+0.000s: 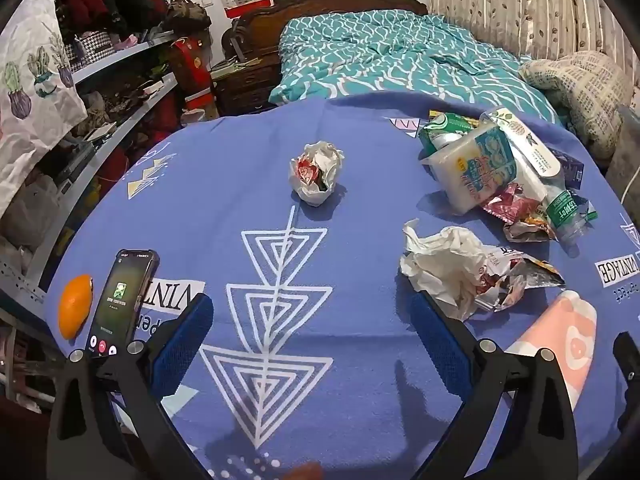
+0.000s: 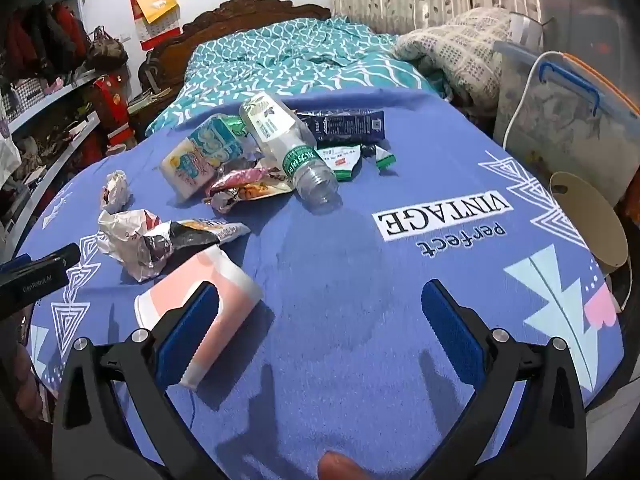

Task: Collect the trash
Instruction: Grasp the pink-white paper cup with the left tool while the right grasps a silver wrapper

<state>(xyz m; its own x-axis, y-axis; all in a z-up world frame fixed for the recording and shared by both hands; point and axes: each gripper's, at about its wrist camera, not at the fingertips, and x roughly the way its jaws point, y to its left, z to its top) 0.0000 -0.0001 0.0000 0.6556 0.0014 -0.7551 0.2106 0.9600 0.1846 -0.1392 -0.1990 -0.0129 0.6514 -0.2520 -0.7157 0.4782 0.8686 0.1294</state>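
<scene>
Trash lies on a table under a blue patterned cloth [image 1: 280, 184]. A crumpled paper ball [image 1: 317, 172] [image 2: 115, 192] sits alone, ahead of my left gripper [image 1: 312, 332], which is open and empty above the cloth. A crumpled white wrapper [image 1: 444, 268] [image 2: 136, 240] lies just beyond its right finger. A pink paper cup [image 2: 228, 280] [image 1: 560, 336] lies on its side, partly behind the left finger of my right gripper [image 2: 320, 328], also open and empty. Farther back is a pile with a clear plastic bottle [image 2: 296, 148] [image 1: 556, 200], a tissue pack [image 2: 200, 160] [image 1: 476, 168], foil wrappers [image 2: 240, 188] and a dark blue carton [image 2: 348, 124].
A phone [image 1: 120, 304] with its screen lit and an orange [image 1: 74, 306] lie at the table's left edge. A bed with a teal cover [image 1: 380, 60] stands behind the table, cluttered shelves [image 1: 120, 92] to the left. A clear storage box [image 2: 568, 120] stands at the right.
</scene>
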